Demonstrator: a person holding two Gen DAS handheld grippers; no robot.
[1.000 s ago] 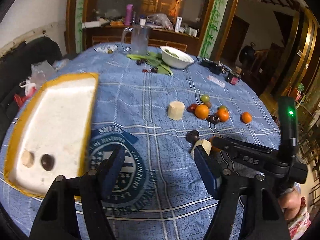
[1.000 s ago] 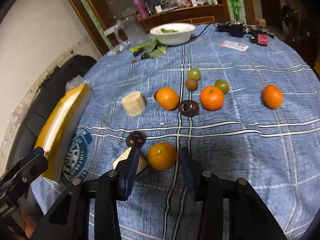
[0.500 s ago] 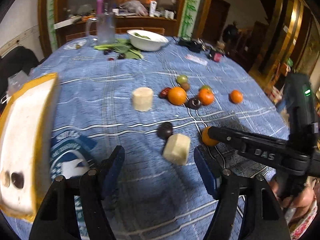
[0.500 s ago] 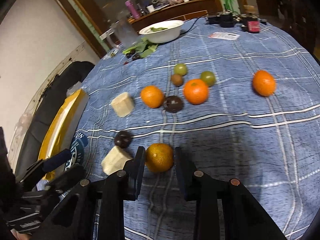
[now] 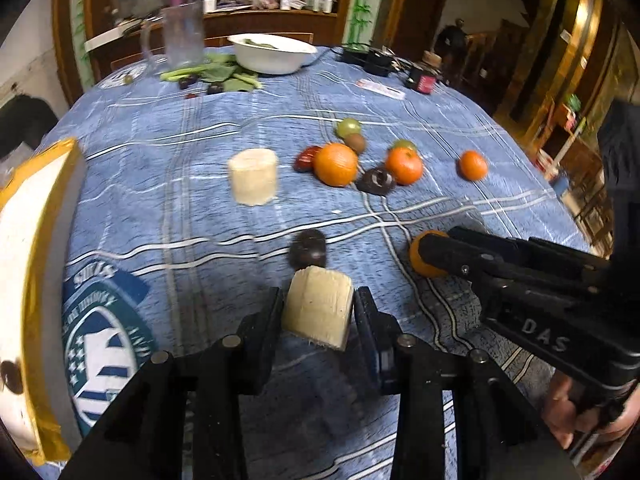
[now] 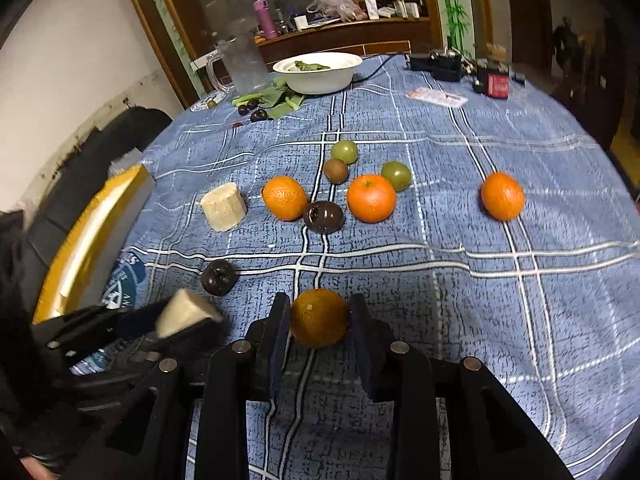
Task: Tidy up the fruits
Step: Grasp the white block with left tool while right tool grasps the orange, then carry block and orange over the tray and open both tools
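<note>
My left gripper (image 5: pixel 318 308) is shut on a pale cream fruit chunk (image 5: pixel 318 312) just above the blue checked tablecloth; the chunk also shows in the right wrist view (image 6: pixel 182 314). My right gripper (image 6: pixel 318 318) is shut on an orange (image 6: pixel 319 317), also in the left wrist view (image 5: pixel 420 256). A dark round fruit (image 5: pixel 308 248) lies just beyond the chunk. Further off lie a second cream chunk (image 5: pixel 253 176), oranges (image 6: pixel 285 198) (image 6: pixel 371 198) (image 6: pixel 502 196), a dark fruit (image 6: pixel 323 217), green fruits (image 6: pixel 346 151) (image 6: pixel 396 175) and a kiwi (image 6: pixel 335 170).
A yellow-rimmed white tray (image 5: pixel 24 240) sits at the table's left edge with a dark fruit (image 5: pixel 10 376) in it. At the back stand a white bowl (image 6: pixel 318 72), a glass jug (image 6: pixel 242 66), leafy greens (image 6: pixel 276 98), a card (image 6: pixel 436 97) and chargers (image 6: pixel 438 65).
My left gripper swung right from the tray, moved up to the cream chunk and closed on it. My right gripper closed on the near orange.
</note>
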